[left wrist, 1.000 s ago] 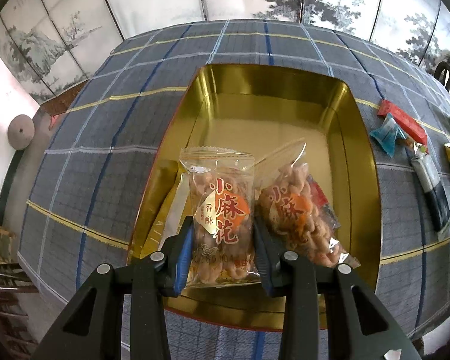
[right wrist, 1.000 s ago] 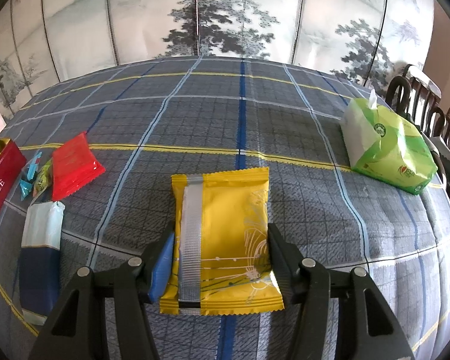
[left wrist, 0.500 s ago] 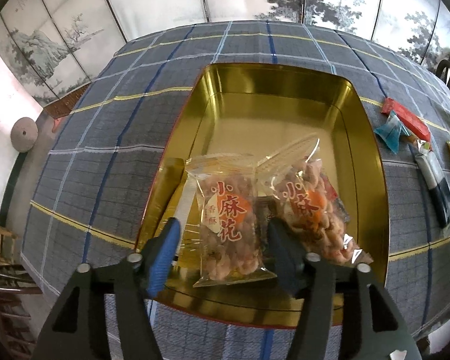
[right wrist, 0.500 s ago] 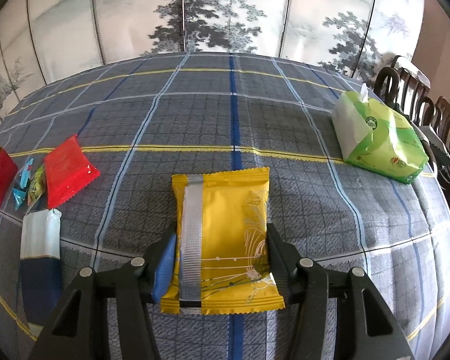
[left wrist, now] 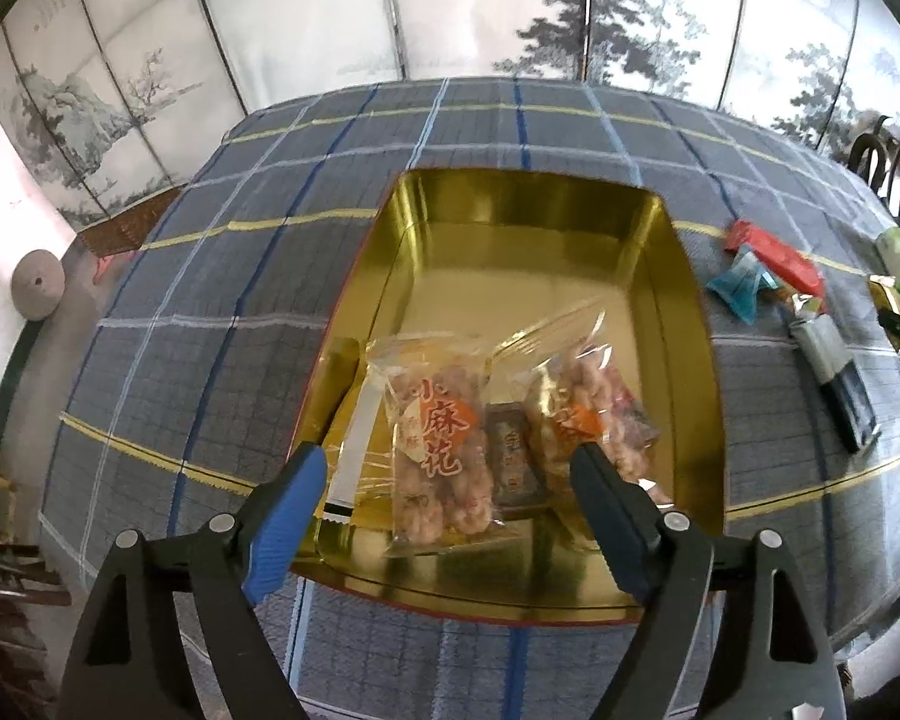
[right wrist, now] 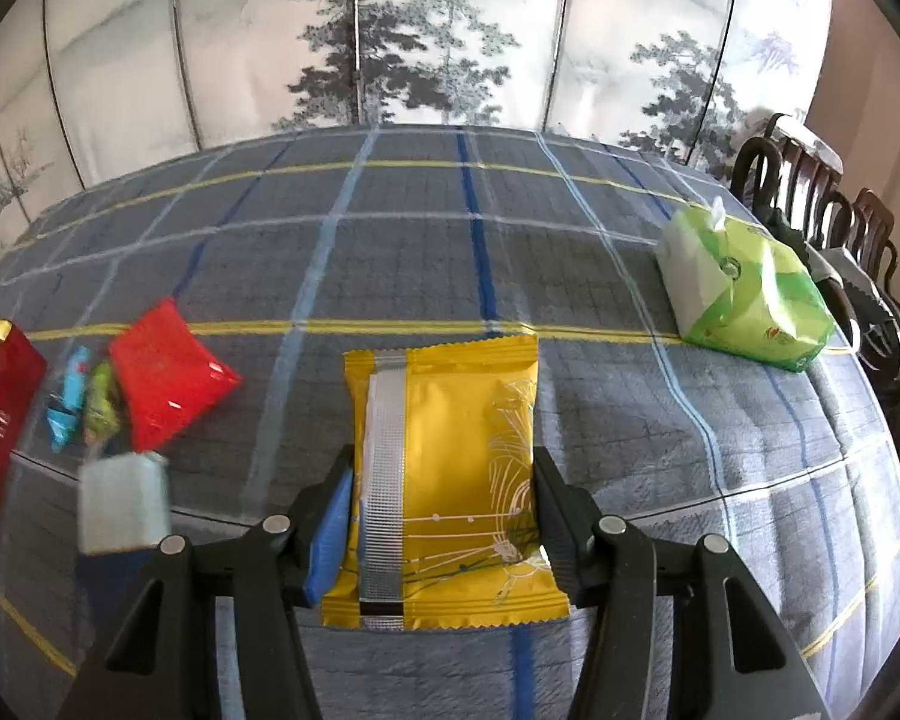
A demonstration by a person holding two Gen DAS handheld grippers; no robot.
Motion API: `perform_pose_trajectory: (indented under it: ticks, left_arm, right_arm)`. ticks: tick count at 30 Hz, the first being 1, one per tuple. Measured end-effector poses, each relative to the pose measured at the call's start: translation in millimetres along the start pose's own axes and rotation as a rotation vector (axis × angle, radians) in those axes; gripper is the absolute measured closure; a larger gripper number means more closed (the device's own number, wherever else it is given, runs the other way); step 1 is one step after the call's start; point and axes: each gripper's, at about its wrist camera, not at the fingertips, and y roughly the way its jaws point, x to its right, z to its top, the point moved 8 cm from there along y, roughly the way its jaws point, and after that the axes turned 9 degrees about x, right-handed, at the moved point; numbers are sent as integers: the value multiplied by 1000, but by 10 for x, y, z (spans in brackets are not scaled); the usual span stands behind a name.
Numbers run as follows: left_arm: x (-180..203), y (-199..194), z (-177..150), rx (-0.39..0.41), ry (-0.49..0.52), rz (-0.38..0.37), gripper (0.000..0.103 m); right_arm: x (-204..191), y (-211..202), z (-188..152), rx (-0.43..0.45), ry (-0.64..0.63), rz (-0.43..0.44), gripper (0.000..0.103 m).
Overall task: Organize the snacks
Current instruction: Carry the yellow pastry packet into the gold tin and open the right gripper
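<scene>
Gold tin (left wrist: 684,324) on the counter (left wrist: 222,372) now holds the twist-snack bag (left wrist: 441,450), which the left claw (left wrist: 447,516) has let go, its jaws spread wide and pulled back; the right claw (right wrist: 444,516) still clamps the yellow packet (right wrist: 450,468) above the cloth

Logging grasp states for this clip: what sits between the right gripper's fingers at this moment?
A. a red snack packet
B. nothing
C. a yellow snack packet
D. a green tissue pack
C: the right gripper has its fingers closed against both sides of the yellow snack packet, while the red snack packet and green tissue pack lie apart on the tablecloth.
</scene>
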Motion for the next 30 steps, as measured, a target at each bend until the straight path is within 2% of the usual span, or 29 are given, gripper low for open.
perform_pose_trajectory:
  ticks: [7, 20, 23, 30]
  left_arm:
    - [-29, -141, 69, 38, -52, -33, 18]
    - [-519, -431, 43, 77, -177, 15, 16]
    - [-659, -472, 2, 76, -206, 33, 16]
    - [-889, -532, -92, 70, -244, 64, 16]
  right_arm:
    - [-552, -359, 160, 44, -26, 109, 48]
    - [-2233, -861, 51, 25, -180, 381, 48]
    - [-2539, -928, -15, 16, -219, 415, 48]
    - [-3048, -1026, -213, 0, -313, 432, 48]
